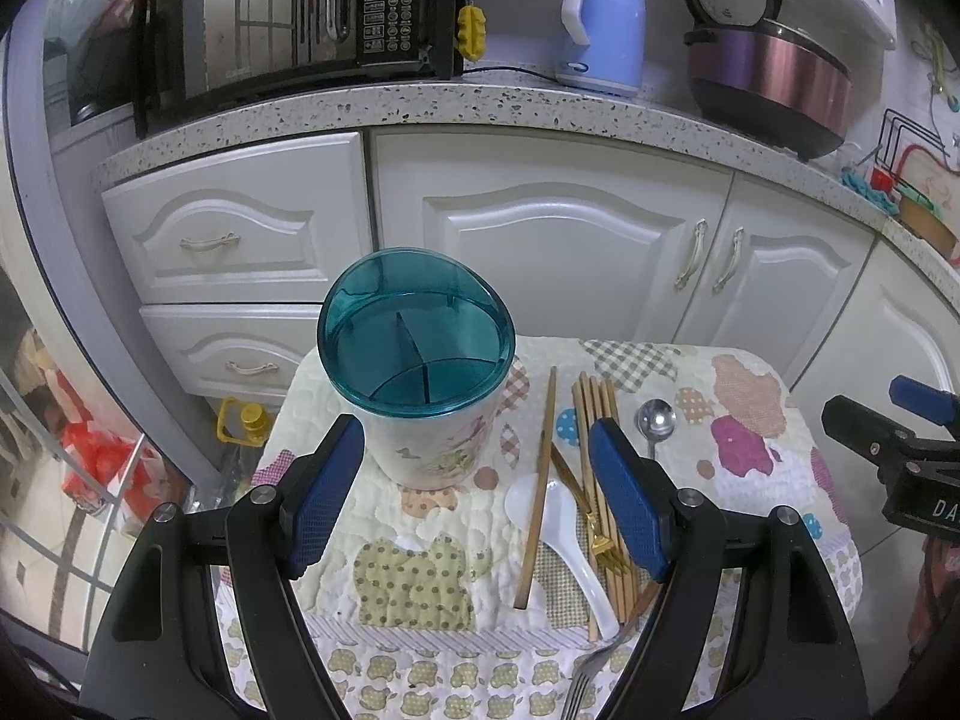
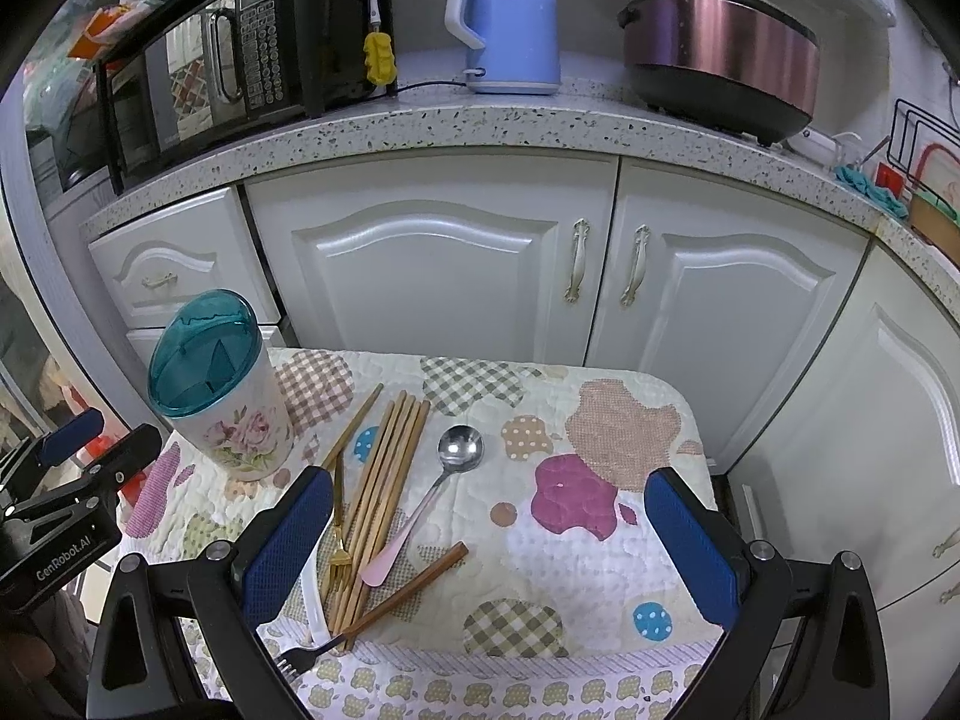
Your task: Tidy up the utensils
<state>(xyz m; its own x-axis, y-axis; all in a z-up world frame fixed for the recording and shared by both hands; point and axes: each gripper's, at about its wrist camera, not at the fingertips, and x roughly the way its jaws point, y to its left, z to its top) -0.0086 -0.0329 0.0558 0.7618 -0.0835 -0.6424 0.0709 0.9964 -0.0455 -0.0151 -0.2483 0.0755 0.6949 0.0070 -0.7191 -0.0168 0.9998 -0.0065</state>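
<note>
On the quilted desk [image 2: 600, 396], the teal-lidded utensil holder [image 1: 420, 372] stands at left — wooden chopsticks [image 2: 384, 480], gold fork [image 2: 339, 540] and pink-handled spoon [image 2: 447, 474] lie beside it. Left tongs [image 1: 480, 498] and right tongs [image 2: 492, 546] gape wide, empty.

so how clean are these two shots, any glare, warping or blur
Left wrist view: strong fisheye bending of the counter edge, window glare on the microwave door, holder lid sharp. Right wrist view: same bending, black corners, a bright sheen on the metal spoon; no real blur.
</note>
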